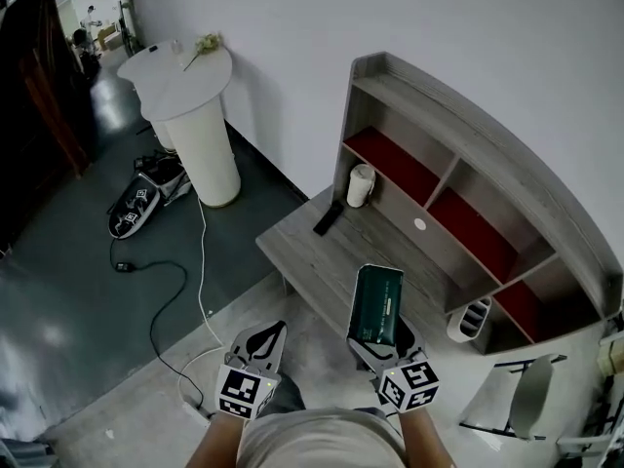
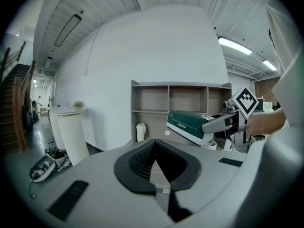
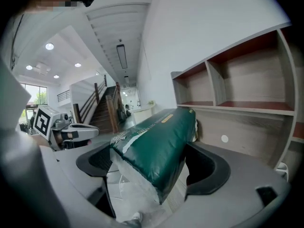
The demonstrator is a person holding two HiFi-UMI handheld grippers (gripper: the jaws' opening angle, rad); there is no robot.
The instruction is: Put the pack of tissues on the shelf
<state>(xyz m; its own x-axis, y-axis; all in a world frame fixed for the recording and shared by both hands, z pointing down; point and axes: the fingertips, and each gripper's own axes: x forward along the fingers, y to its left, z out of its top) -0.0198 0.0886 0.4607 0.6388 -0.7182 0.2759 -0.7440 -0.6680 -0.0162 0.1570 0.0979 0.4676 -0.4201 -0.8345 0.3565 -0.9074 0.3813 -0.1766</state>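
The shelf (image 1: 429, 96) stands against the wall ahead of you, and none of its red-lined compartments shows a tissue pack. The bench (image 1: 312, 252) runs below it. The pack of tissues (image 1: 376, 302) is in the air short of the bench, clamped at its near end in your right gripper (image 1: 382, 342). Your left gripper (image 1: 277, 330) hangs beside it, jaws together on nothing. By my judgement, the carry into a compartment and the release remain.

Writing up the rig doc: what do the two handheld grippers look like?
Both alike: left gripper and right gripper have light grey tapered shells, black ribbed pads inside the jaws. White cubes with black square markers sit at the rear: left cube, right cube. No cables on them. Person wears a pale top.
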